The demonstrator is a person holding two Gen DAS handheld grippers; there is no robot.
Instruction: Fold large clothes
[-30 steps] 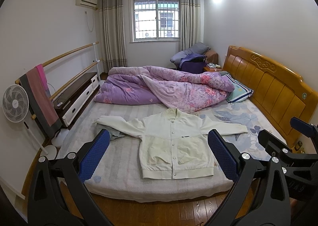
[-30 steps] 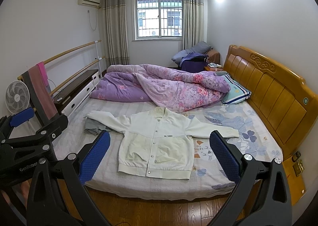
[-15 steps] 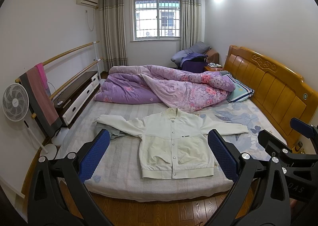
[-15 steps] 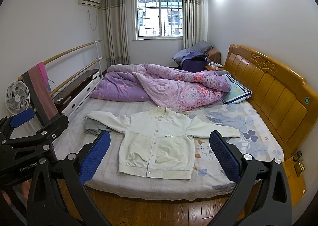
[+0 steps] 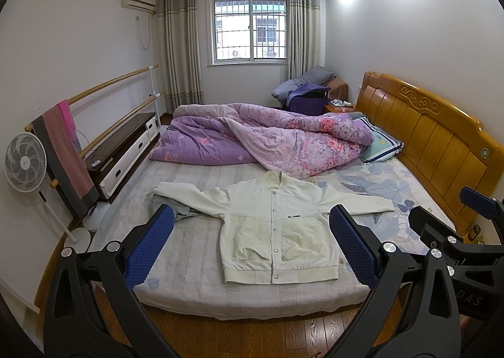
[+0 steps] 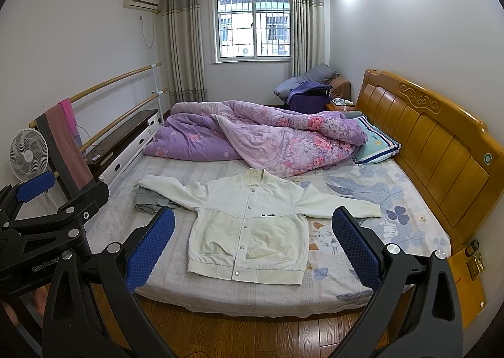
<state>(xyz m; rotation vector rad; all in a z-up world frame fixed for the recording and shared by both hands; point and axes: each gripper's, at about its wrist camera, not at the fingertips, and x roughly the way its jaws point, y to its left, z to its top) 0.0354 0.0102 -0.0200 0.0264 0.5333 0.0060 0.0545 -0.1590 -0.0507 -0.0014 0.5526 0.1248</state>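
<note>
White jacket (image 5: 277, 229) lies flat, unfolded, on my bed (image 5: 189, 251).
A purple quilt (image 5: 267, 137) bunches behind it, grey cloth (image 6: 149, 200) under one sleeve. My left gripper (image 5: 250, 244) and right gripper (image 6: 253, 247) hover wide open, empty, short of the mattress.

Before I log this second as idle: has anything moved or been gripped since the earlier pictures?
Nothing visibly changed. The white jacket lies spread flat on the bed, untouched, and both the left gripper and the right gripper hover before it, jaws wide open.
</note>
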